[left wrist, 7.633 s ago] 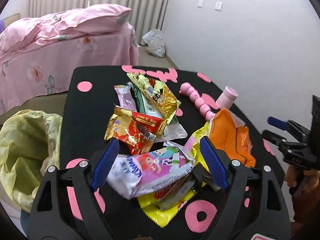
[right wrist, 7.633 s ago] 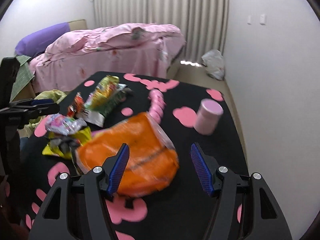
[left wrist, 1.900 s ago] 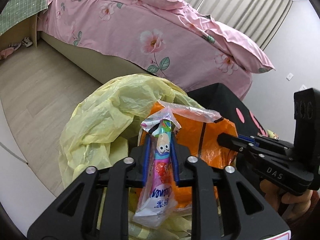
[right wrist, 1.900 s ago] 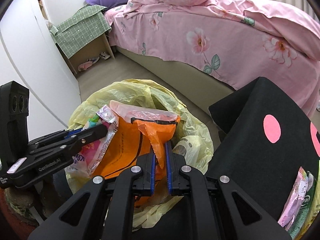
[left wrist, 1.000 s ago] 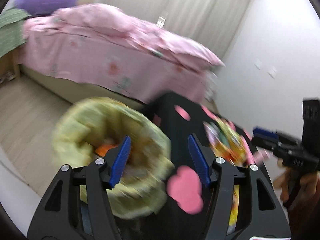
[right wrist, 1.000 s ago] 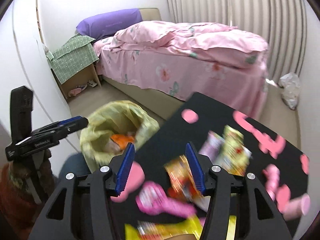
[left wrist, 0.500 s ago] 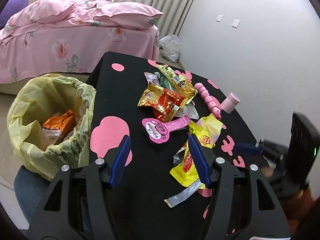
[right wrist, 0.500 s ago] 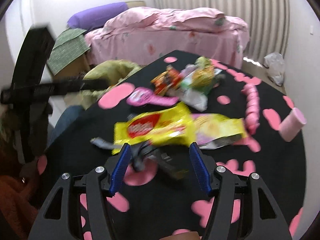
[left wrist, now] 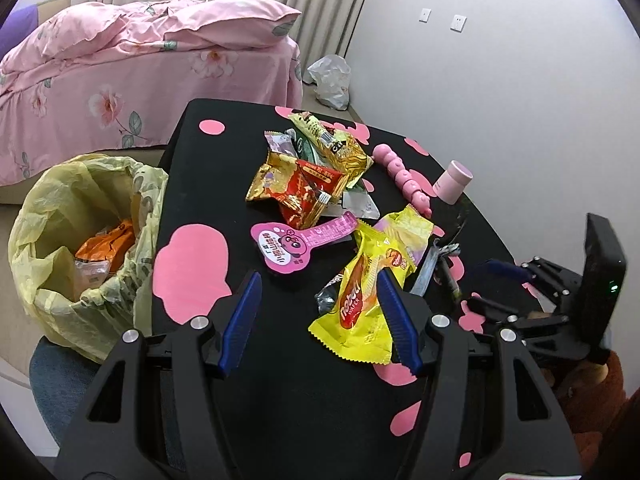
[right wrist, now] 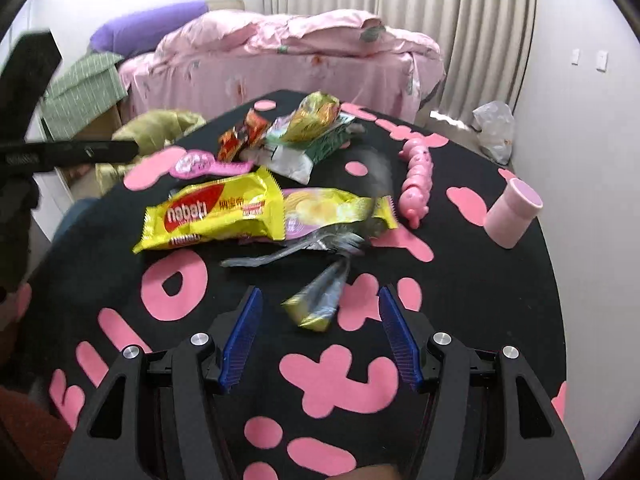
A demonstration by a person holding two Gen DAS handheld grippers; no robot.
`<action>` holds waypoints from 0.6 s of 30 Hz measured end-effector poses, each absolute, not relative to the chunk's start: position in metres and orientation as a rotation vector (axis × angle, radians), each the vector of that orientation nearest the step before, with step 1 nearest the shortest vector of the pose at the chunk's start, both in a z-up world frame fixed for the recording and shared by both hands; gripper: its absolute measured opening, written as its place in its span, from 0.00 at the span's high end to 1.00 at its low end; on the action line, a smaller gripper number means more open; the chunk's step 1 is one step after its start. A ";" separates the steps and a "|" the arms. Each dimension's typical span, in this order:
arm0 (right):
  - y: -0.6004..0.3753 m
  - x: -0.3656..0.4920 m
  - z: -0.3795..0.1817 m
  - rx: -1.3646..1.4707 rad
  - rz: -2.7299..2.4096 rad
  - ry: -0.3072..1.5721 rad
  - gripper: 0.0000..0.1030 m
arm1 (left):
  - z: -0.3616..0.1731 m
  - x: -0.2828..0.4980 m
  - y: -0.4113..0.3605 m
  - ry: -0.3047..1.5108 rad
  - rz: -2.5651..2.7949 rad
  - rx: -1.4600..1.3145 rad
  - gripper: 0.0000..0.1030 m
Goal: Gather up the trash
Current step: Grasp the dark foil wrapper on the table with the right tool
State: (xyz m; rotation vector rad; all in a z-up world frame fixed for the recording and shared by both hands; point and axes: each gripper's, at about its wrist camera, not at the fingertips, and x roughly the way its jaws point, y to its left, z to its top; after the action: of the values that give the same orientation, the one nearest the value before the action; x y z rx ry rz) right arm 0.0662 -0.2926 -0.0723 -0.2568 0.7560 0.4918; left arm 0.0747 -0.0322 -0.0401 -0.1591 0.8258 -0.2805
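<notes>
Black cloth with pink shapes covers the table (left wrist: 280, 380), a pink bed (left wrist: 120, 60) behind it and the yellow bin bag (left wrist: 52, 208) at the table's left edge, centre left of the left view. Two seconds ago both tongs hung over that bag, the left pinching a cartoon wrapper, the right an orange bag; now the orange bag (left wrist: 108, 240) lies inside the bin bag and both tongs are back over the table with nothing in them. So one round of dumping looks done, and the rest of the pile is waiting. The left gripper (left wrist: 320, 320) is spread wide, low in its frame; the yellow wafer pack (left wrist: 360, 300) lies between its fingers, nearer the right one, with the pink paddle-shaped wrapper (left wrist: 300, 244) just above. The right gripper (right wrist: 320, 340) is also spread wide; a small crumpled wrapper (right wrist: 320, 300), blurred, sits between its fingertips at lower centre, apparently the nearest pick. Higher in that view lie the wafer pack (right wrist: 216, 212), a pale chip bag (right wrist: 332, 208) and, further up, the heap of red and gold packets (right wrist: 288, 132). A pink cup (right wrist: 512, 212) and bead toy (right wrist: 418, 176) stand at the right, probably not trash.
</notes>
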 end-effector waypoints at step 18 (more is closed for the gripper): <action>-0.304 0.135 -0.092 -0.186 0.550 0.826 0.51 | -0.053 0.074 -0.044 0.859 -0.335 -0.144 0.45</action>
State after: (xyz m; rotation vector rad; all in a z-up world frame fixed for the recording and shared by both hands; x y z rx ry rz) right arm 0.1353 -0.3035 -0.0918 -0.1860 0.8259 0.5498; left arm 0.0742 -0.0437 -0.0534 -0.1437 0.8595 -0.3351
